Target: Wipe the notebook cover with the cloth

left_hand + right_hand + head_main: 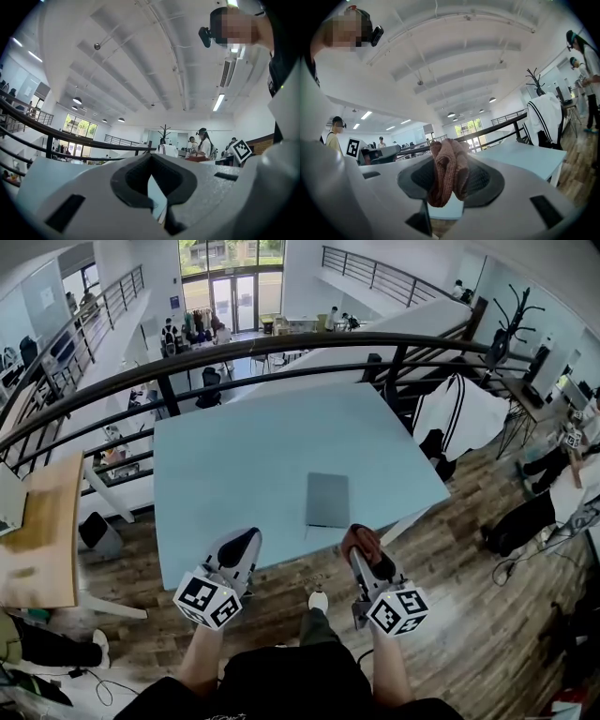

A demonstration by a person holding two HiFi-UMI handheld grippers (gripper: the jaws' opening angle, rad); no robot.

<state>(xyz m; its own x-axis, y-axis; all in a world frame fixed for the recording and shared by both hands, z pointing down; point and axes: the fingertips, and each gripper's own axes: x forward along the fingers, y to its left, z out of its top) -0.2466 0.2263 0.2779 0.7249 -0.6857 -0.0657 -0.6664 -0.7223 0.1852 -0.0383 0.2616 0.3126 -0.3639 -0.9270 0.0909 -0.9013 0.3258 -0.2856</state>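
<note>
- Holding left gripper (pixel 240 546) at the near edge of the worktop (pixel 225 465), tilted upward, pressed together, empty.
- Pinching one cloth (pixel 447 176) in right gripper (pixel 362 542) alongside.
- One notebook (pixel 327 500), flat on worktop.

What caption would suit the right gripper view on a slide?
Right tongs shut on a reddish cloth, pale blue table beyond.

The table (pixel 244 456) was pale blue, and the notebook (pixel 327 500) a plain grey-blue. The cloth (pixel 449 171) was a ribbed pinkish brown. The left gripper (pixel 236 549) and the right gripper (pixel 367 554) were white with dark pads and black-and-white square markers. The floor (pixel 469 615) showed brown wood planks.
</note>
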